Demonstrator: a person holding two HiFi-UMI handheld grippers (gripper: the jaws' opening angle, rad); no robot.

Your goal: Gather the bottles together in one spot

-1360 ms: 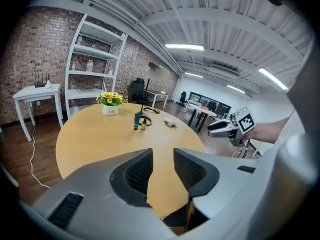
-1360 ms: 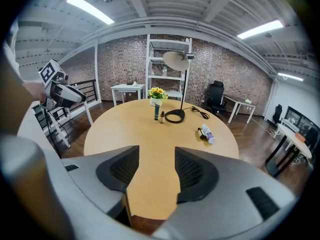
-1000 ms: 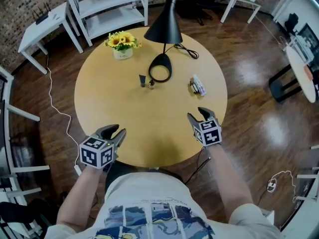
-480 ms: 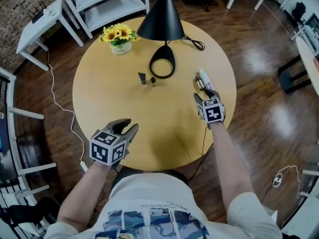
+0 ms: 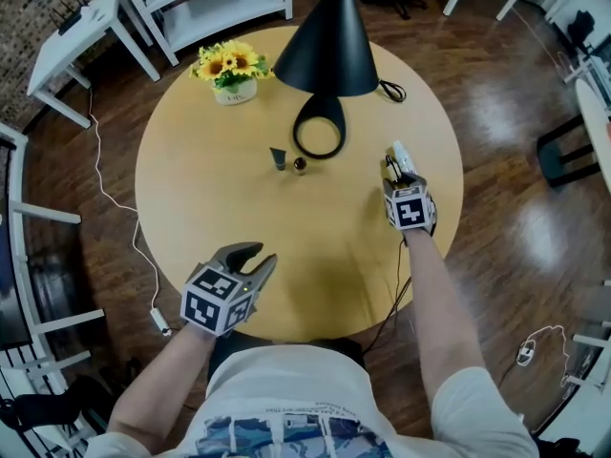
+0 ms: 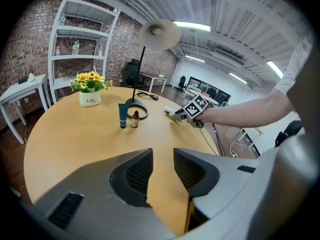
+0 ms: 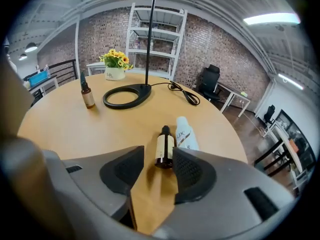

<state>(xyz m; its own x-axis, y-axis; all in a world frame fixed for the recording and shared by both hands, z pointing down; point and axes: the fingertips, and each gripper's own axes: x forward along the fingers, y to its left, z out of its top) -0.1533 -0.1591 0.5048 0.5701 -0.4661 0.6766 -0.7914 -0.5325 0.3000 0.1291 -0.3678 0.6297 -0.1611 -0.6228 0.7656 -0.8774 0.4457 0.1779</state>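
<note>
**Right gripper's jaws around the dark bottle near the table's rim**

The right gripper [image 7: 159, 159] had its grey jaws apart and had just been closing them. The base of a small dark glass bottle with a cream label [image 7: 163, 146] lay between the tips, close to one pad and clear of the other, so it was not gripped. That bottle lay on its side just beside a white plastic bottle [image 7: 186, 135], also lying down, on which the letters "UX" could be read. The print on the cream label was too small to make out. Both rested near the right rim of the round pale wooden table [image 5: 200, 218].

Towards the middle, well apart from that pair, a short teal tube [image 6: 122, 115] stood upright just beside a tiny amber dropper bottle [image 6: 135, 119], near the ring base of a black desk lamp [image 5: 329, 51]. Beyond them stood a white pot of sunflowers [image 6: 90, 99] marked "Life".

The left gripper [image 6: 162, 156] hovered over the table's near edge, jaws narrowly parted with nothing between them.
</note>
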